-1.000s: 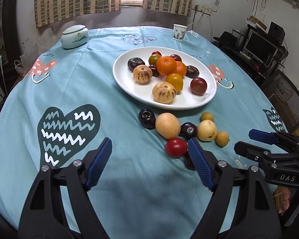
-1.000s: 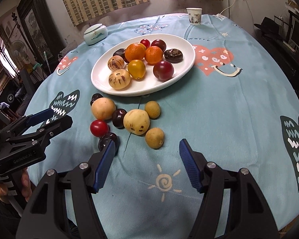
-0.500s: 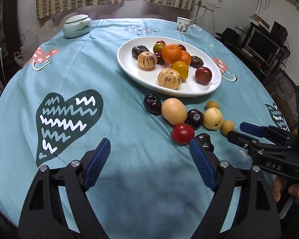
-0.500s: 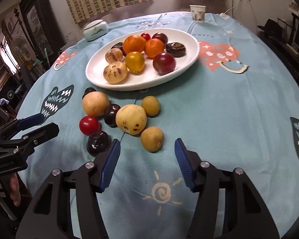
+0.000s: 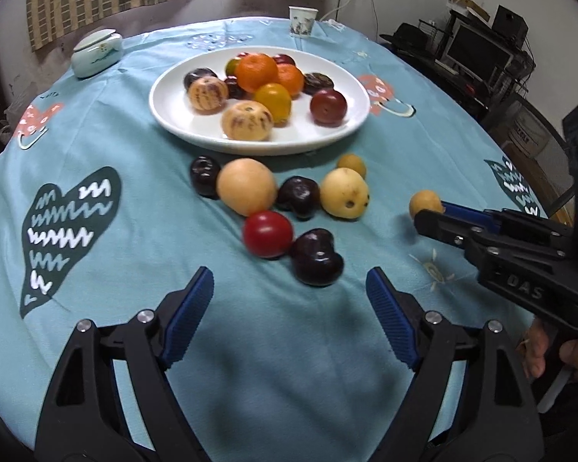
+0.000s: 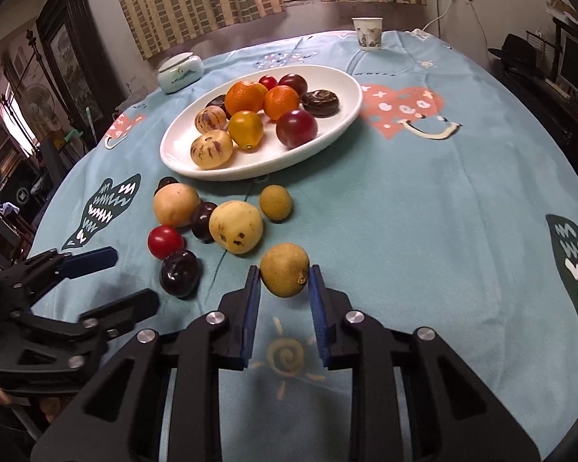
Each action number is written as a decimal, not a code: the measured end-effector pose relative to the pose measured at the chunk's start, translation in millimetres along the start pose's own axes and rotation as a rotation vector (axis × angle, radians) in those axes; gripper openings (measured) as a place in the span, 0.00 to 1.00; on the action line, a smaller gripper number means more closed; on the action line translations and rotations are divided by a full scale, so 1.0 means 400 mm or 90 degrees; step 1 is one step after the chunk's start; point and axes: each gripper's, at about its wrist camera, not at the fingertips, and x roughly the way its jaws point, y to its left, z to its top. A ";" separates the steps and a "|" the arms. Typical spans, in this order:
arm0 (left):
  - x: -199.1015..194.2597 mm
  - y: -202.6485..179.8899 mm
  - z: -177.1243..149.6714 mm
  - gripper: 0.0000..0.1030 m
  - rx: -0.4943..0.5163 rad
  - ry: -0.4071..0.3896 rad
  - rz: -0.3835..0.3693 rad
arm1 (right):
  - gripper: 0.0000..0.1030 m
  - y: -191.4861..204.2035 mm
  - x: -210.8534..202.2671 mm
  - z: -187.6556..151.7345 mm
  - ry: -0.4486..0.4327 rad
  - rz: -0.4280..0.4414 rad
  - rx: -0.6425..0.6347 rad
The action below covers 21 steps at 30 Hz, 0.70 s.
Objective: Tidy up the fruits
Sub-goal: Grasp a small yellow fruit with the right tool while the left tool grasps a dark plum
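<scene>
A white plate (image 5: pixel 173 115) at the table's middle holds oranges, plums and striped melons. Loose fruit lies in front of it: a red tomato (image 5: pixel 267 233), a dark plum (image 5: pixel 316 258), a tan round fruit (image 5: pixel 246 191) and a pale yellow one (image 5: pixel 343 192). My left gripper (image 5: pixel 289 275) stands open just short of the tomato and plum, holding nothing. My right gripper (image 6: pixel 284 269) has its jaws closing on a small tan fruit (image 6: pixel 285 275), and both pads press its sides. In the left wrist view that small tan fruit (image 5: pixel 424 202) sticks out at the right gripper (image 5: pixel 424 213) tips.
A lidded ceramic jar (image 5: pixel 96 52) and a paper cup (image 5: pixel 302 21) stand at the far side of the blue tablecloth (image 5: pixel 96 154). A monitor and shelves (image 5: pixel 478 50) sit beyond the table's right edge. A hand (image 5: pixel 570 350) grips the right tool's handle.
My right gripper's jaws went from wide apart to pressed on the small tan fruit. My left gripper came forward and lower, closer to the loose tomato and plum.
</scene>
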 end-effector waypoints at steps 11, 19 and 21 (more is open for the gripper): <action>0.071 -0.023 0.018 0.54 -0.024 0.014 0.046 | 0.25 -0.071 -0.056 -0.039 -0.015 0.011 0.036; 0.049 -0.029 0.009 0.26 -0.003 0.006 0.011 | 0.25 -0.041 -0.048 -0.037 -0.008 0.018 0.019; 0.052 -0.023 0.008 0.26 -0.004 0.011 0.009 | 0.25 -0.032 -0.042 -0.033 -0.004 0.017 0.017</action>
